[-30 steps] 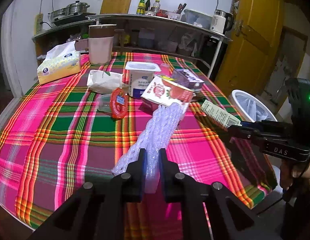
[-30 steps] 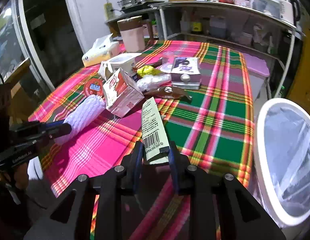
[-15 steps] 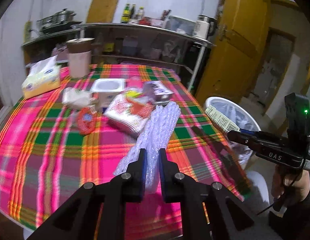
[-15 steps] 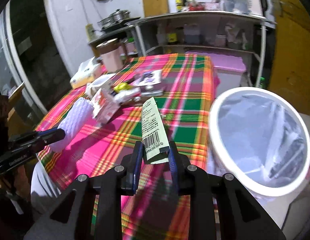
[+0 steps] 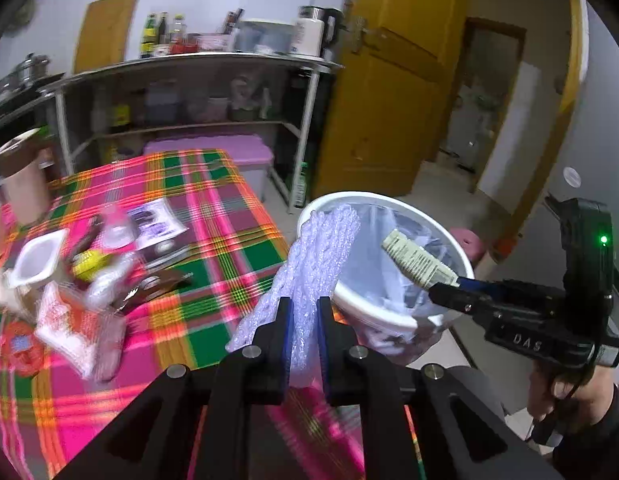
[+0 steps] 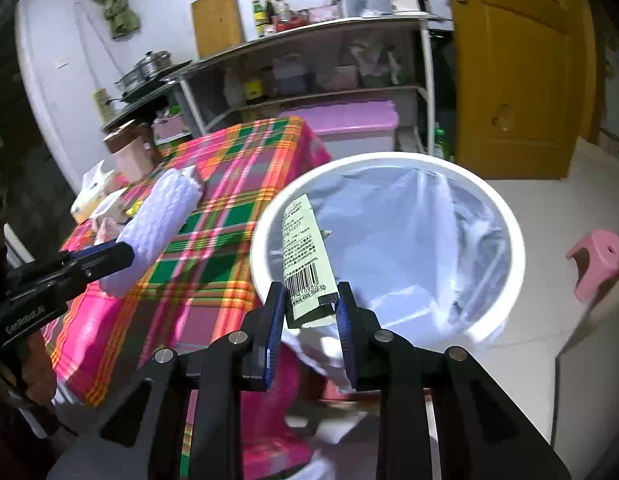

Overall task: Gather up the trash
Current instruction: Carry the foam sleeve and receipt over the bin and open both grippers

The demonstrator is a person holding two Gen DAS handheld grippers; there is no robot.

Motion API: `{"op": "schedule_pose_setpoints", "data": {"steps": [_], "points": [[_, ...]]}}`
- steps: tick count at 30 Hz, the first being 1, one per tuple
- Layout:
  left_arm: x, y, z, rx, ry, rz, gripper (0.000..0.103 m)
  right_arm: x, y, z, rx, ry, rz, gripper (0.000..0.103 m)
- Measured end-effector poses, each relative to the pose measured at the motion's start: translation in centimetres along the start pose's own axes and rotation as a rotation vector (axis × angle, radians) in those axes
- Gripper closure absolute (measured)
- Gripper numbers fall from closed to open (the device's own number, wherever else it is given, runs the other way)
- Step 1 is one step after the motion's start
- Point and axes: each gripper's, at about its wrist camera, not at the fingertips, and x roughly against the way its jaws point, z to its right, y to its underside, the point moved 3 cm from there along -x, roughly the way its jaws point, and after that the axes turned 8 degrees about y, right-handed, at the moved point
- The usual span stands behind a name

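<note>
- Two pieces of trash in hand: our left gripper [image 5: 303,320] is clamped on a white foam net sleeve [image 5: 321,248]; our right gripper [image 6: 311,312] pinches a green barcode wrapper [image 6: 305,252].
- Wrapper hangs over the lined white bin [image 6: 505,216] beside the table's corner; sleeve tip reaches the bin's near rim, its body above the table edge.
- Neither is released, so we judge nothing from this pair is binned.
- Left on the plaid tablecloth [image 5: 213,240]: yoghurt cup [image 5: 37,258], red snack packet [image 5: 69,320], brown wrapper [image 5: 153,286], more clutter.
</note>
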Motion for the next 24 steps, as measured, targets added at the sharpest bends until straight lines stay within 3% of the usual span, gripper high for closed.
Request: {"op": "schedule_pose_setpoints", "data": {"steps": [15, 24], "points": [[-8.8, -3.4, 3.9, -0.069, 0.12, -0.085, 0.091, -0.9, -0.1, 4.6, -0.086, 0.076, -0.034, 0.076], [-10.3, -3.4, 4.2, -0.068, 0.147, -0.106, 0.084, -1.2, -0.6, 5.3, -0.112, 0.092, -0.025, 0.072]]}}
